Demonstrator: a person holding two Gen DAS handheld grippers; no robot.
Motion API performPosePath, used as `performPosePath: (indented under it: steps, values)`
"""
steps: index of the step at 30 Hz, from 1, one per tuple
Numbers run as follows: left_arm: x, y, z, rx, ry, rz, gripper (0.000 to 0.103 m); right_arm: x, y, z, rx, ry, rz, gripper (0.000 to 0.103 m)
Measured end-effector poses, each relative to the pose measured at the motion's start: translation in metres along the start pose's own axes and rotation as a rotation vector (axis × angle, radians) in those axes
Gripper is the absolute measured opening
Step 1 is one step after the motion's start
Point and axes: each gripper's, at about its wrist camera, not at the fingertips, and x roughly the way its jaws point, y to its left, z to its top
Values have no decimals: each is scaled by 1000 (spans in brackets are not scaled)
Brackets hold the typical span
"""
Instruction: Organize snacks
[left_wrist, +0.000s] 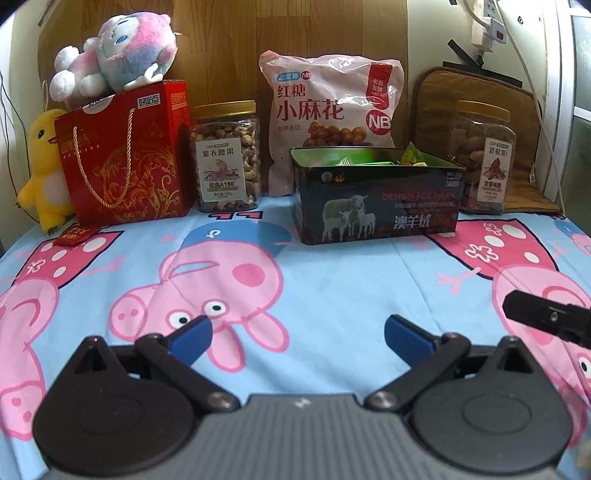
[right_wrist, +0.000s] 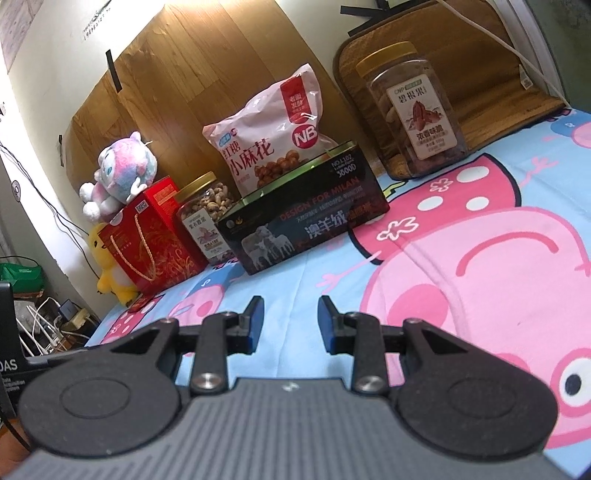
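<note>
Nearest the left wrist camera, the left gripper (left_wrist: 298, 332) has its blue fingers (left_wrist: 192, 338) spread wide over the cartoon-pig sheet (left_wrist: 332, 280), nothing between them. Centre frame sits an open black tin (left_wrist: 376, 201) with wrapped snacks (left_wrist: 410, 157) inside; a pink snack bag (left_wrist: 325, 110) stands behind it, nut jars (left_wrist: 227, 157) either side. The right gripper (right_wrist: 290, 319) has its fingers partly apart, empty.

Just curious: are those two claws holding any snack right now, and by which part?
Nothing is held. The left gripper and right gripper are both open over the bedsheet.
</note>
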Motion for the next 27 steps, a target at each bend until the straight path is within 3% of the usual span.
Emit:
performPosePath:
  steps: [20, 27]
  values:
    - [-13, -7, -4, 14, 31, -17, 103, -6, 2, 0, -1, -22, -3, 39]
    - [-11, -4, -8, -6, 80, -28, 103, -7, 2, 0, 4, -21, -10, 40]
